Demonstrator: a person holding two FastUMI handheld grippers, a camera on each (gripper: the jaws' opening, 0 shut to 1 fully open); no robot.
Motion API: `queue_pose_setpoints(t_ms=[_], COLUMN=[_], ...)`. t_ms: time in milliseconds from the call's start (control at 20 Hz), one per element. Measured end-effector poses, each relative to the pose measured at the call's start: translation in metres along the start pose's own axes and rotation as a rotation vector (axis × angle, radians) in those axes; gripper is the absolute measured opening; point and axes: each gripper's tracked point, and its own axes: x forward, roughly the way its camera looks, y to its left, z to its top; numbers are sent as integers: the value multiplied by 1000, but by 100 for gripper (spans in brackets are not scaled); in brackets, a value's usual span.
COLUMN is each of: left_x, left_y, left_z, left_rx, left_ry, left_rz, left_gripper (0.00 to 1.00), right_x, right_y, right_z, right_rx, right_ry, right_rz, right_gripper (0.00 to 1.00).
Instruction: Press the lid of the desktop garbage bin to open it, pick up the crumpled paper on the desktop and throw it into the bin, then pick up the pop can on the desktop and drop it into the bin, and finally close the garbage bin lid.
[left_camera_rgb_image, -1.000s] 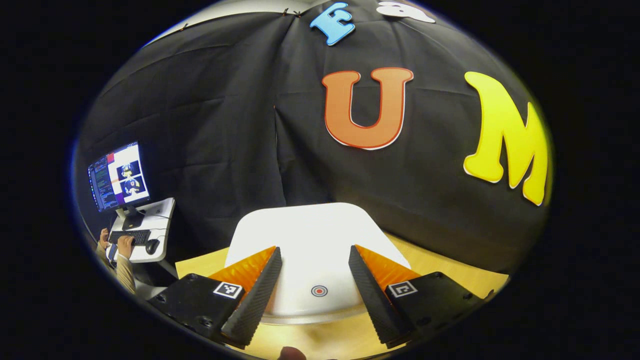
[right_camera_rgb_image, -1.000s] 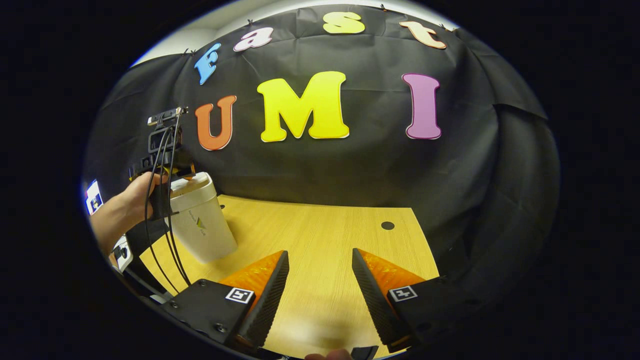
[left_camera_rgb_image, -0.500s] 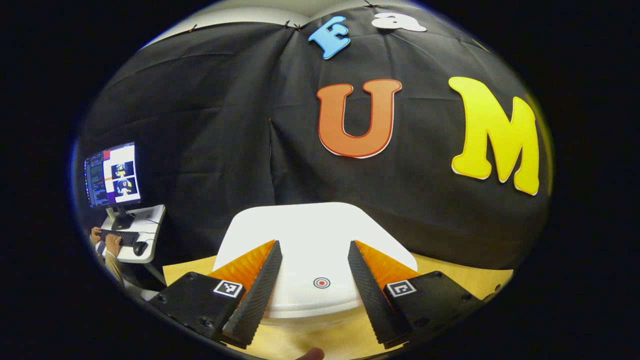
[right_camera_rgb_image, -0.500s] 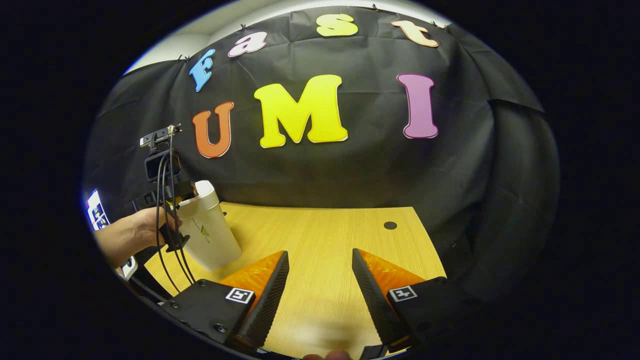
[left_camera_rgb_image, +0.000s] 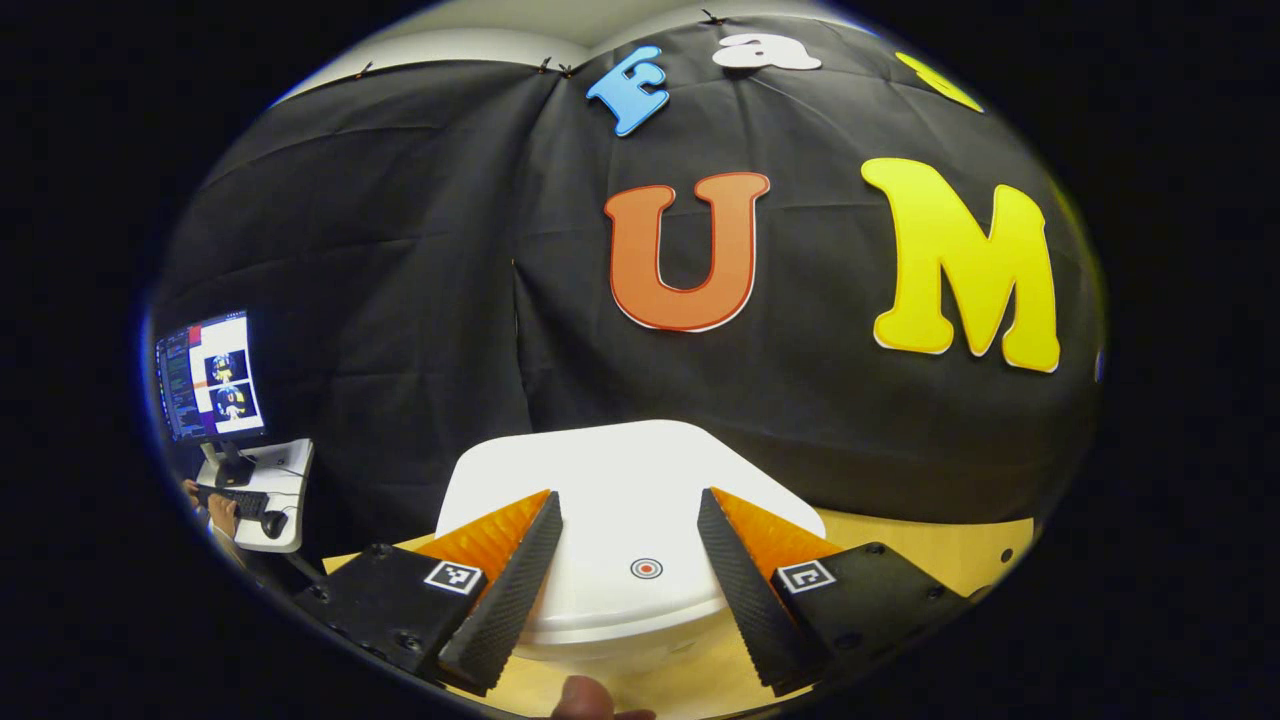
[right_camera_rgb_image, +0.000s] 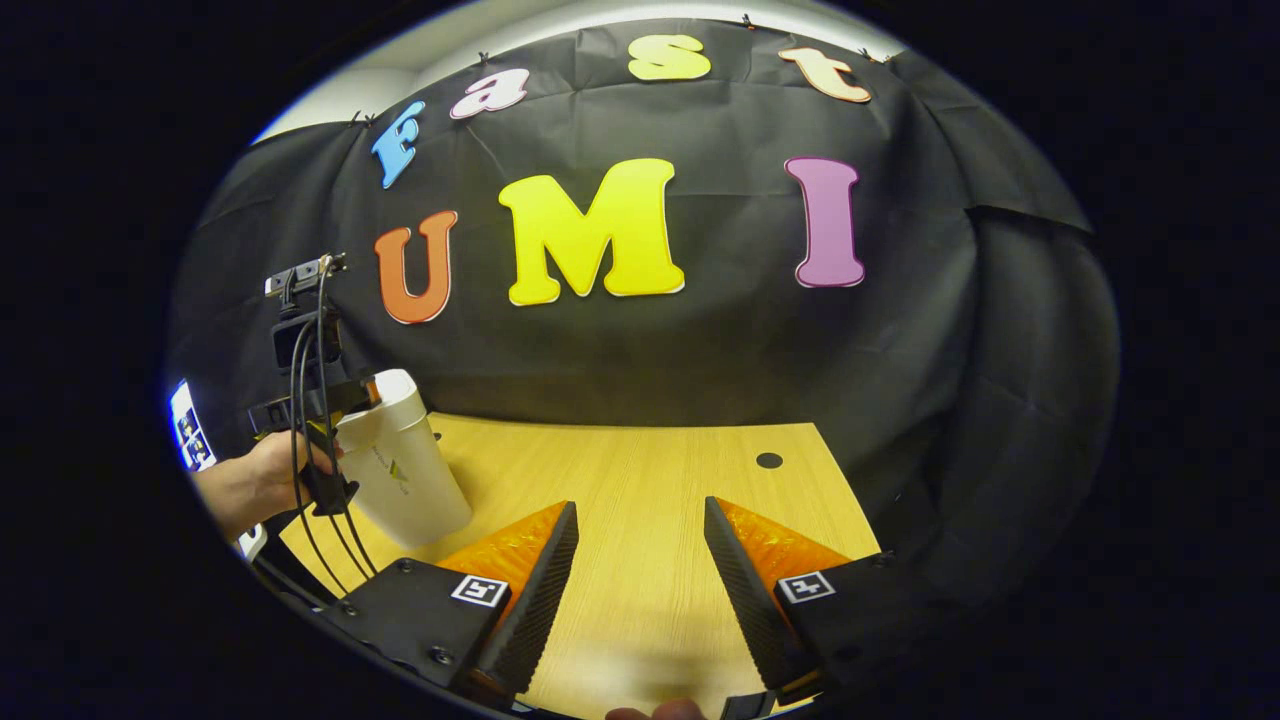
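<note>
Left gripper low over the white bin lid, fingers spread wide either side of the lid's target mark, nothing between them; contact with the lid can't be judged. Right gripper also wide, holding nothing, over bare wooden desktop. From the right gripper view: bin stands at the desk's left, a hand holding the left gripper at its top. Far left, monitor and keyboard on a side stand.
</note>
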Motion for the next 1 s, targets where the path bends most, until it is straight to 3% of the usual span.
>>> queue_pose_setpoints(t_ms=[500, 750, 900, 950, 1000], left_x=[-95, -158, -200, -212, -223], left_y=[-23, -37, -36, -36, -37], left_z=[88, 82, 80, 79, 75], left_rx=[23, -3, 59, 88, 114], left_ry=[-207, -215, -286, -311, -326], left_rz=[-365, -534, -610, -629, -644], left_gripper=[92, 96, 96, 100, 95], right_x=[-11, -25, -31, -33, -35], right_y=[38, 58, 69, 69, 71], right_z=[61, 80, 86, 88, 90], right_rx=[-9, -24, -21, -21, -19], right_ry=[-200, -268, -296, -302, -313], right_rz=[-23, -16, -17, -23, -28], right_gripper=[81, 82, 82, 82, 82])
